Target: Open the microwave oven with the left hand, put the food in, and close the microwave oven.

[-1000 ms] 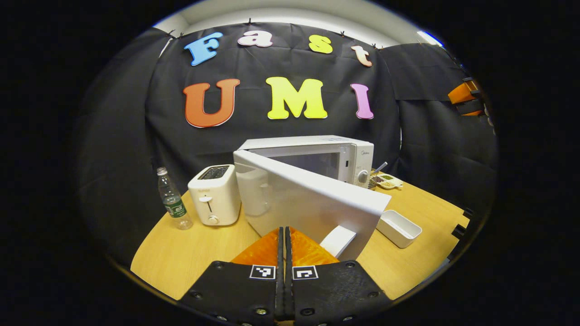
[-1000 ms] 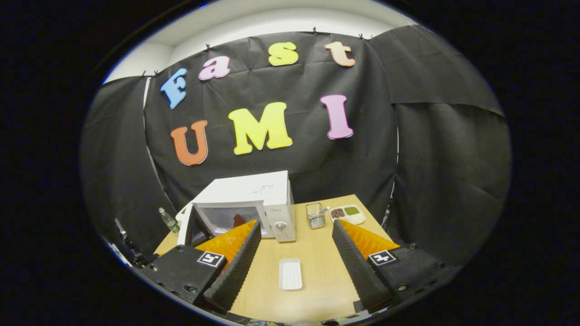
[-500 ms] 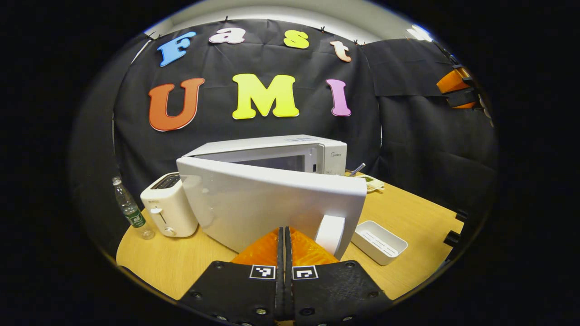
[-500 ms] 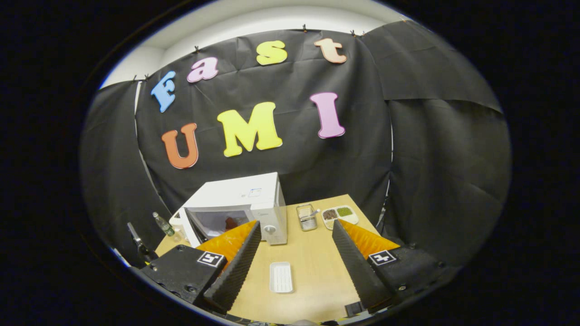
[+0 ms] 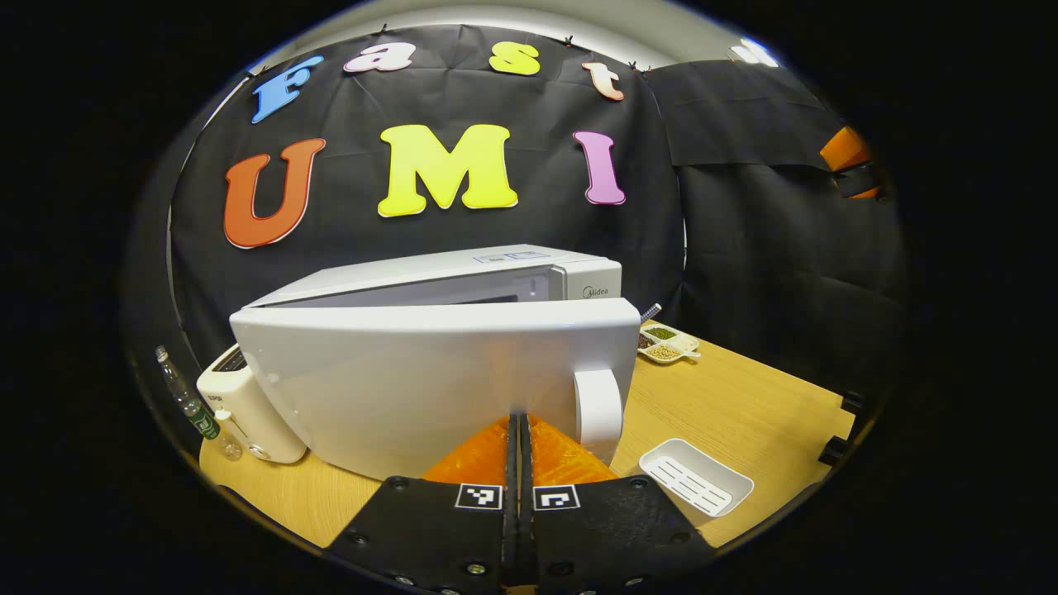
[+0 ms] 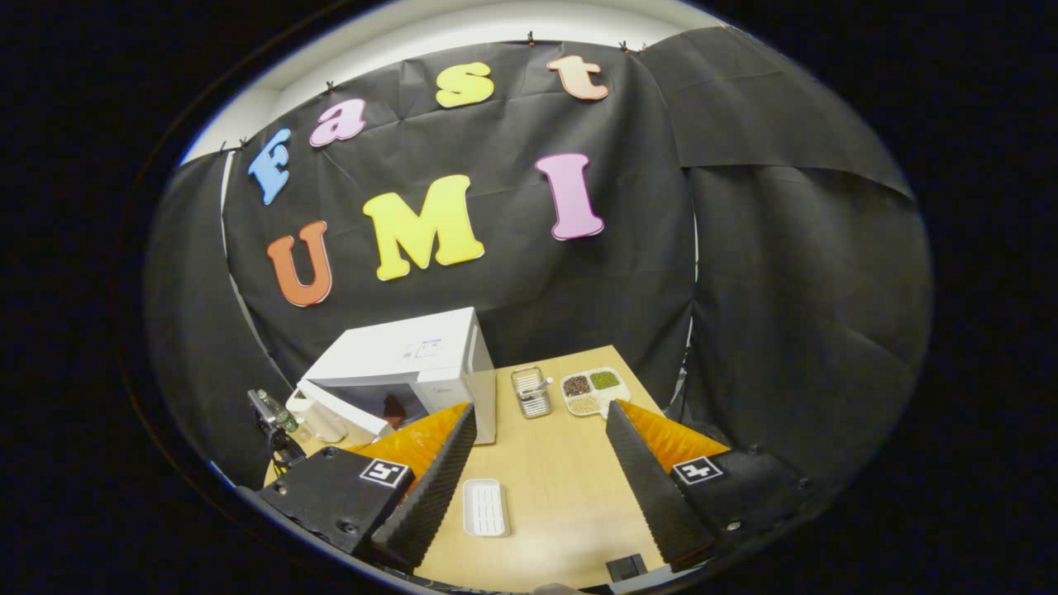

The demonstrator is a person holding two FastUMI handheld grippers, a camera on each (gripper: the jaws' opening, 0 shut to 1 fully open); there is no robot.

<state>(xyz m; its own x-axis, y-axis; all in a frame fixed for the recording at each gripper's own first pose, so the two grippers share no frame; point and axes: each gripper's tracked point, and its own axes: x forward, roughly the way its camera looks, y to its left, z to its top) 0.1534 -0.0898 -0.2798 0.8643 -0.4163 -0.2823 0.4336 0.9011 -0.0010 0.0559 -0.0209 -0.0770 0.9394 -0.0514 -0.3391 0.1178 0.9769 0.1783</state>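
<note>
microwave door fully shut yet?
No. In the left gripper view the microwave door is angled away from the microwave, with a gap at its handle side.

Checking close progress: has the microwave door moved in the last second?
Yes. The door has swung toward the microwave body, narrowing the gap, pushed by the left claw.

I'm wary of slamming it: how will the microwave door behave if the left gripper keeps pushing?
The microwave door looks like a rigid panel, so it likely swings on its hinge without flexing. It is nearly shut, so little push seems needed. The left gripper, closed, could slip on the glossy face.
</note>
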